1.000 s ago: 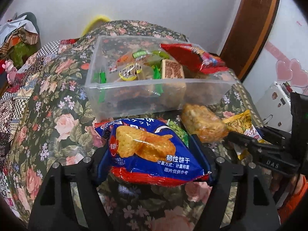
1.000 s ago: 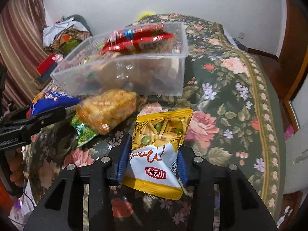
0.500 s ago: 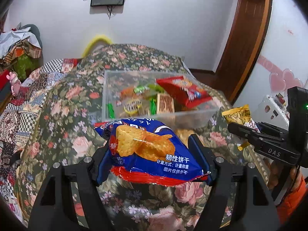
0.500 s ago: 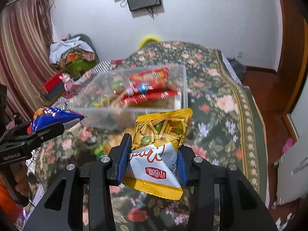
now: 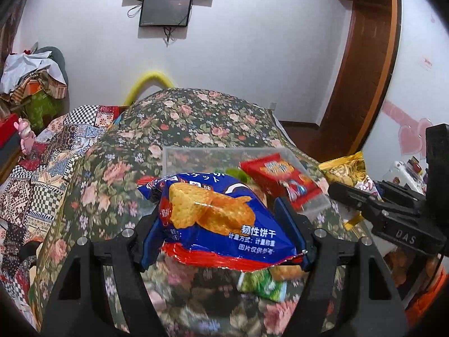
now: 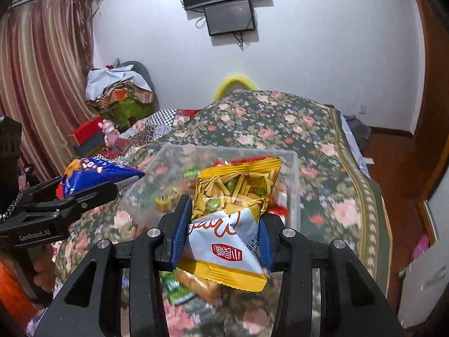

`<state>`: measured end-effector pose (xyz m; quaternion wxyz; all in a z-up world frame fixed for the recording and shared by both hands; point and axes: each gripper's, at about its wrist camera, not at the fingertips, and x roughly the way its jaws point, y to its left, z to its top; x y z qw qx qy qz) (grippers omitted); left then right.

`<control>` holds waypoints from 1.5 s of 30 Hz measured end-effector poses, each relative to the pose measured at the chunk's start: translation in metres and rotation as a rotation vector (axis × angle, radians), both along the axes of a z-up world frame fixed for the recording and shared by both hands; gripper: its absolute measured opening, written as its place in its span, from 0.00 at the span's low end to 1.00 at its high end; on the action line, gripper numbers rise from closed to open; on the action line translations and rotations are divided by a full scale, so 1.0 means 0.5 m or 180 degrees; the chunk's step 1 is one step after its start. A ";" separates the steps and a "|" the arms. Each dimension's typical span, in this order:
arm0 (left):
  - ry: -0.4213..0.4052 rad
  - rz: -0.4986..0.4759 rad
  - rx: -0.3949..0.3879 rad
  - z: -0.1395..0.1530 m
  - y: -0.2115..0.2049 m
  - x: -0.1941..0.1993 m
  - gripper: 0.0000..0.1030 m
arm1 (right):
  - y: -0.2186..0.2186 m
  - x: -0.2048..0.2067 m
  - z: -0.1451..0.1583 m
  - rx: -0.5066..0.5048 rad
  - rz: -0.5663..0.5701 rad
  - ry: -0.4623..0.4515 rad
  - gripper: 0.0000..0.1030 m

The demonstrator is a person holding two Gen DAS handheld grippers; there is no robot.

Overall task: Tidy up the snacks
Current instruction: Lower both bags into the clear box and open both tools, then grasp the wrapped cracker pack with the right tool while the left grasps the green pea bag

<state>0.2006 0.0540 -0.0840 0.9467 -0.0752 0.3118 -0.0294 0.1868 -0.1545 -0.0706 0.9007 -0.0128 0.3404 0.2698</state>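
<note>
Left gripper (image 5: 221, 221) clamped on a blue biscuit bag (image 5: 216, 221), bag lying crosswise, long axis left to right between the blue pads. Right gripper (image 6: 223, 231) clamped on a yellow-and-white snack bag (image 6: 233, 219), that bag standing up, long axis running away from the camera. Both bags held up off the floral bedspread (image 5: 118, 174).

Key relation: the clear plastic bin (image 6: 291, 174) sits ahead of and below both grippers, on the far side of each held bag. From the left wrist view its near wall is hidden behind the blue bag; from the right wrist view the yellow bag's top edge overlaps the bin's opening. Judgement: the right hand's bag looks nearer to a drop, though the fisheye makes this uncertain. Bin already holds a red packet (image 5: 277, 177) and small wrapped items.

Still loose on the bedspread, near and under the grippers: a green packet (image 5: 261, 285) and an orange-brown packet (image 6: 197, 283), blurred.

Writing: blue bag reads 韧性饼干, with smaller lines 计量方式:计量称重 and 图片仅供参考. Yellow bag has orange script lettering, partly hidden, plus a red seal mark too small to read. Gripper bodies marked "DAS" and "GenRobot.AI".
</note>
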 end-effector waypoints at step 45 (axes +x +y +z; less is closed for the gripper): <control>0.0372 0.0019 -0.0231 -0.049 0.044 0.103 0.83 | 0.062 0.056 -0.028 -0.0362 0.0241 0.0135 0.60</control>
